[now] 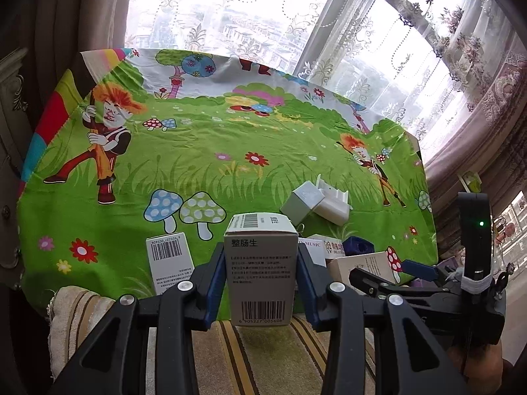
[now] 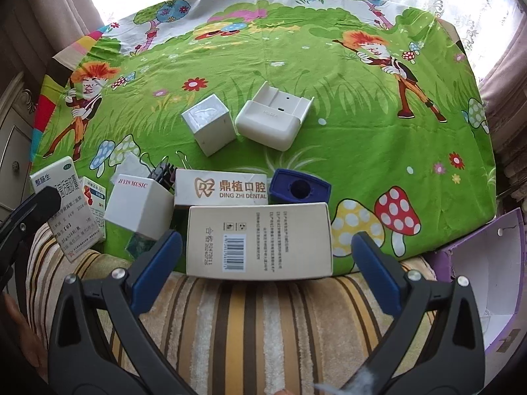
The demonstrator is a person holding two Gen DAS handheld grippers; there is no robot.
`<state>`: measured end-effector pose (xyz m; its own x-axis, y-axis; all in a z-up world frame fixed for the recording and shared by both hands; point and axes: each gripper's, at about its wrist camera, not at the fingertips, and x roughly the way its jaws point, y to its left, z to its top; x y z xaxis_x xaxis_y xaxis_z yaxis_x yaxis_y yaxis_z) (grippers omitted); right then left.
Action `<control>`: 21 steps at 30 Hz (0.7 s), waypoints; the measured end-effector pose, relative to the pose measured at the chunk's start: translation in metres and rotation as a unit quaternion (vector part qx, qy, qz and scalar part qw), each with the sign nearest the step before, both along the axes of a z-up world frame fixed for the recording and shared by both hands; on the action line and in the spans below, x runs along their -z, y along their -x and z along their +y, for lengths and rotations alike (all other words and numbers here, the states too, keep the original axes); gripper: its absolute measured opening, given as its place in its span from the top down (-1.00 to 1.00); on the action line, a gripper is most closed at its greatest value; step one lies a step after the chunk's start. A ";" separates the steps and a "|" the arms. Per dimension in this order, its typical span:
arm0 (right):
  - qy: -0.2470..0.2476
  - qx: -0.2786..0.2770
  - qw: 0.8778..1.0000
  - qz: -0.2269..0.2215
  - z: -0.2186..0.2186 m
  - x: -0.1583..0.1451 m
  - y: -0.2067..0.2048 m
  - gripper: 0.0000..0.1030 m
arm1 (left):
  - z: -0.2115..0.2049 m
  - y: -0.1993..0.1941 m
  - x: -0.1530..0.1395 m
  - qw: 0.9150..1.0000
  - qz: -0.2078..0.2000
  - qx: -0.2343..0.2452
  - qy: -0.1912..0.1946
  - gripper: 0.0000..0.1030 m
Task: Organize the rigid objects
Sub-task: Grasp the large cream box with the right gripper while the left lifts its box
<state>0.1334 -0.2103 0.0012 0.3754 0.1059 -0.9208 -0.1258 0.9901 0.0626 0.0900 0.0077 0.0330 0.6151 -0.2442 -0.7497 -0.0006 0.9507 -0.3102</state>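
Observation:
My left gripper [image 1: 260, 261] is shut on an upright white medicine box [image 1: 260, 273] with barcodes, held over the near edge of the table; the same box [image 2: 57, 197] shows at the left of the right wrist view. My right gripper [image 2: 265, 258] stands wide open. A flat cream box [image 2: 260, 240] lies between its blue pads [image 2: 156, 263], with a gap on each side. Behind it stand a dental box [image 2: 224, 187], a white music box [image 2: 138, 207] and a dark blue block [image 2: 299, 189].
A white cube box [image 2: 209, 123] and a white holder [image 2: 273, 121] lie mid-table on the green cartoon cloth [image 2: 362, 131]. Another medicine box [image 1: 169, 263] and binder clips [image 2: 164, 171] sit near the front. A striped towel [image 2: 263, 322] lies below, a purple box [image 2: 477, 263] at the right.

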 end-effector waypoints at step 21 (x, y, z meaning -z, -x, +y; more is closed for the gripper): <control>-0.060 -0.004 0.998 -0.012 -0.030 -0.008 0.015 -0.94 | -0.063 0.018 -0.034 0.998 -0.029 0.035 0.042 0.20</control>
